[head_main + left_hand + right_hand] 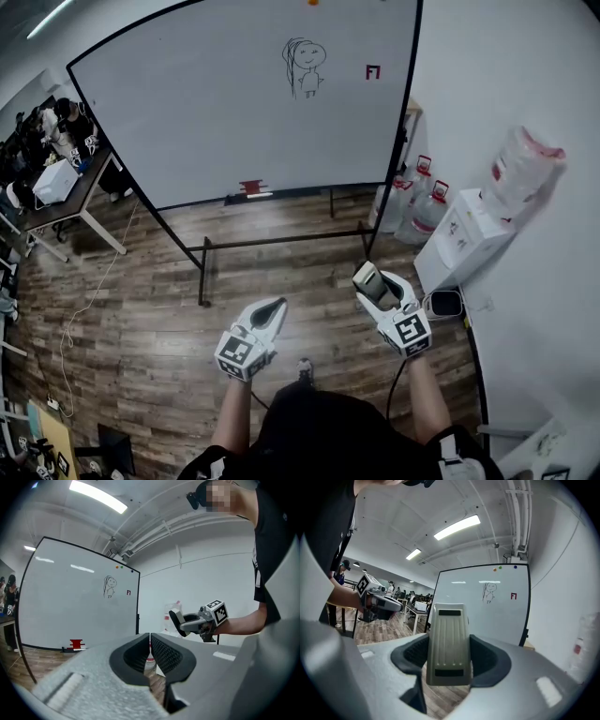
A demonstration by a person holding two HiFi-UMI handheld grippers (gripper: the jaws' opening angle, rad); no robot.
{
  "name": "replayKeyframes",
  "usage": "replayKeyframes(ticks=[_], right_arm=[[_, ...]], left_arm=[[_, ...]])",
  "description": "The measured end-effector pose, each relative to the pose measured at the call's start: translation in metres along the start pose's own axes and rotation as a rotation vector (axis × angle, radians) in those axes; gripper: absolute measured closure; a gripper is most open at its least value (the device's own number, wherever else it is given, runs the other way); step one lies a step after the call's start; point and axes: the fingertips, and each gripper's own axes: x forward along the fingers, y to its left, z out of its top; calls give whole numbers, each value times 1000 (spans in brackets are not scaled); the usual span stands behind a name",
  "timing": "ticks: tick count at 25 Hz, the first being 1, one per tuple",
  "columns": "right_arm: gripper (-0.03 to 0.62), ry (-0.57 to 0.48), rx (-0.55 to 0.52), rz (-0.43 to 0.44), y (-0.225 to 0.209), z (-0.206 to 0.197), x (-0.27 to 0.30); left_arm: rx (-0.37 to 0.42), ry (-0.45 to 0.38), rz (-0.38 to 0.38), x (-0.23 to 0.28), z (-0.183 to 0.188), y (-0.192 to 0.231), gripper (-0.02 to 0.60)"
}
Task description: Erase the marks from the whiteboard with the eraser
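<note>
Whiteboard point(187, 103) fills the upper half of the head view, well apart from us. Doodle point(303, 67) and red mark point(373, 72) sit upper centre.

Right gripper point(373, 284), lower right, is clamped on the eraser point(449, 644). Left gripper point(275, 307), lower centre: jaws pressed together, nothing between them.

Risk, we judge: the eraser sticks far out of the jaws, so pressing on the board could twist it loose.

Wood-plank floor point(141, 309), white wall point(511, 75), water dispenser point(464, 239), ceiling strip lights point(457, 527)
</note>
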Motion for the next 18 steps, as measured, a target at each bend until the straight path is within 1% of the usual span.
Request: replayKeyframes(ticks=[3, 8, 13, 16, 18], right_arm=[[336, -4, 15, -18, -12, 10, 17], [336, 28, -18, -68, -35, 9, 48], [336, 10, 10, -74, -47, 10, 85], [336, 14, -14, -96, -54, 19, 104], [336, 28, -34, -103, -57, 18, 115]], left_arm=[[0, -4, -15, 16, 3, 20, 565], [8, -8, -44, 39, 6, 54, 565], [-2, -9, -63, 59, 6, 96, 565], [-7, -10, -89, 71, 7, 114, 565], [-5, -5, -110, 79, 6, 123, 565]])
